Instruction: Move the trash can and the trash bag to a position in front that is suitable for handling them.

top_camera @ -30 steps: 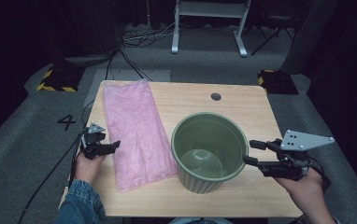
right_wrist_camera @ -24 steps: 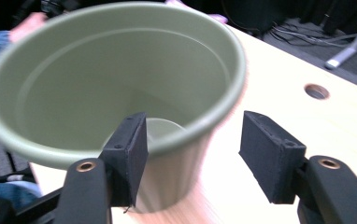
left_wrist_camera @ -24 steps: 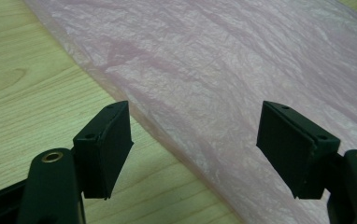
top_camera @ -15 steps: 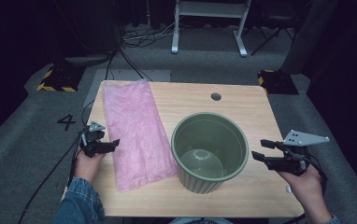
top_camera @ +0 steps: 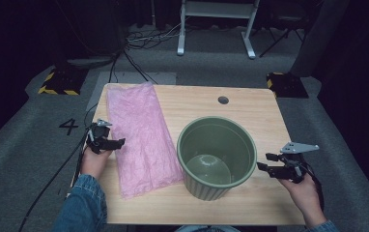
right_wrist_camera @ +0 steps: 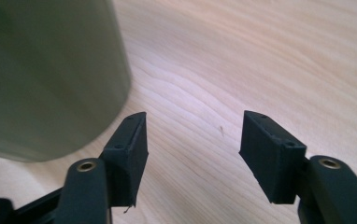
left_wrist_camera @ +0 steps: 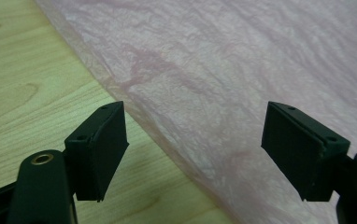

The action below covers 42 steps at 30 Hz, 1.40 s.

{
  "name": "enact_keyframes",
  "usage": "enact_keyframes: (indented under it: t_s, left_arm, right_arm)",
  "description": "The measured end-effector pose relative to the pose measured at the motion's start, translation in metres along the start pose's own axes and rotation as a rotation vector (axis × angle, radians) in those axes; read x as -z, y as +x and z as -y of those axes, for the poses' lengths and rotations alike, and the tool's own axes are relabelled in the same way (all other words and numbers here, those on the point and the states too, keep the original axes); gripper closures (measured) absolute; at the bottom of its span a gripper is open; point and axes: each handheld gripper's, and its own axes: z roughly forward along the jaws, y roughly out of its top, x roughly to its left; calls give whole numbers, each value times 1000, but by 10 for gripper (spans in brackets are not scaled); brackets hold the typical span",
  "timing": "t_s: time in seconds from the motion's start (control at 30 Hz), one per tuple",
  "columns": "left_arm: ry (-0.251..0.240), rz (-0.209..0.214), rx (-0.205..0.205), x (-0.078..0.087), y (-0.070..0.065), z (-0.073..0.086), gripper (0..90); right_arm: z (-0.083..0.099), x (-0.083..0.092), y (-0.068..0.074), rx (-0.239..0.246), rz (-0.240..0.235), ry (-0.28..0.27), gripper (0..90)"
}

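A dark "4" (top_camera: 69,126) is marked on the grey floor (top_camera: 23,145) left of the table.

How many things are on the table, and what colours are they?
Pink: 1, the pink plastic bag lying flat.
Green: 1, the green bucket standing upright and empty.
Black: 2, the left claw beside the bag and the right claw beside the bucket.
Total: 4

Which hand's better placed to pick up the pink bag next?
Left. The left gripper sits at the pink bag edge, fingers open astride it. The right gripper is beside the green bin, across the table.
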Motion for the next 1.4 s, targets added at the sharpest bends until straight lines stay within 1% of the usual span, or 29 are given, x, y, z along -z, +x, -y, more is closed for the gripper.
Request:
enact_keyframes:
  t_s: [0.07, 0.13, 0.17, 0.23, 0.33, 0.43, 0.5, 0.53, 0.57, 0.6, 0.63, 0.67, 0.7, 0.77, 0.8, 0.83, 0.9, 0.93, 0.97, 1.0, 1.03, 1.1, 1.13, 1.17, 1.2, 1.27, 1.3, 1.33, 1.4]
  left_arm:
    - [23, -12, -10, -4, -1, -2, 216]
    - [38, -14, -5, -8, -1, -1, 206]
    - [40, -11, 6, -10, -1, 0, 200]
    - [31, -20, 7, -11, 0, 0, 199]
    - [39, -34, 4, -13, -1, -2, 187]
    - [39, -36, 1, -14, -2, -3, 184]
    - [37, -30, -6, -13, -4, -3, 203]
    - [33, -22, -18, -12, -5, -3, 299]
    - [27, -14, -26, -12, -7, -3, 299]
    - [24, -10, -33, -11, -9, -2, 391]
    - [18, -7, -33, -10, -11, -2, 391]
    - [13, -5, -35, -10, -12, -1, 461]
    - [8, 4, -42, -9, -13, 0, 461]
    - [0, 7, -50, -8, -16, 1, 534]
    - [-4, 9, -56, -7, -17, 2, 582]
    - [-11, 12, -56, -7, -18, 3, 666]
    - [-17, 18, -70, -6, -18, 5, 739]
    - [-21, 23, -66, -6, -18, 6, 739]
    - [-24, 37, -59, -5, -18, 7, 806]
    - [-29, 57, -56, -5, -17, 8, 806]
    - [-36, 73, -51, -5, -16, 9, 834]
    - [-50, 105, -35, -4, -15, 12, 860]
    - [-65, 116, -27, -3, -14, 14, 866]
    - [-82, 129, -16, -1, -14, 16, 874]
    - [-98, 142, -7, 1, -13, 18, 874]
    - [-137, 163, 10, 6, -13, 21, 877]
    - [-159, 172, 18, 10, -13, 22, 880]
    - [-177, 183, 22, 14, -13, 23, 880]
    - [-228, 201, 36, 22, -14, 25, 881]
  right_arm:
    - [2, -7, -1, 3, 2, 14, 419]
    - [5, -12, -1, 5, 5, 23, 421]
    - [7, -17, -1, 2, 3, 33, 423]
    - [7, -20, -1, 2, 5, 41, 423]
    - [7, -29, -2, 3, 1, 66, 443]
    - [7, -33, -1, 3, 5, 71, 451]
    - [8, -37, -1, 2, 6, 77, 456]
    - [9, -41, -1, 7, 10, 84, 460]
    - [9, -41, -1, 7, 10, 84, 460]
    - [10, -44, -1, 13, 15, 80, 466]
    - [10, -44, -1, 13, 15, 80, 466]
    - [13, -49, -1, 12, 21, 90, 466]
    - [13, -49, -1, 12, 21, 90, 466]
    - [15, -53, -2, 14, 26, 100, 465]
    - [16, -55, -3, 14, 32, 104, 465]
    - [19, -59, -5, 8, 32, 108, 465]
    - [21, -60, -6, 6, 35, 91, 464]
    - [21, -60, -6, 6, 35, 91, 464]
    - [21, -61, -7, -1, 40, 82, 464]
    - [21, -61, -7, -1, 40, 82, 464]
    - [22, -61, -8, 3, 43, 79, 459]
    - [23, -62, -7, 21, 53, 68, 453]
    - [23, -63, -6, 33, 62, 62, 446]
    - [26, -63, -6, 31, 61, 37, 436]
    - [26, -63, -6, 31, 61, 37, 436]
    - [29, -64, -6, 31, 62, 11, 430]
    - [31, -64, -6, 31, 65, -13, 426]
    - [31, -64, -6, 31, 65, -13, 426]
    - [34, -65, -6, 29, 67, -39, 419]
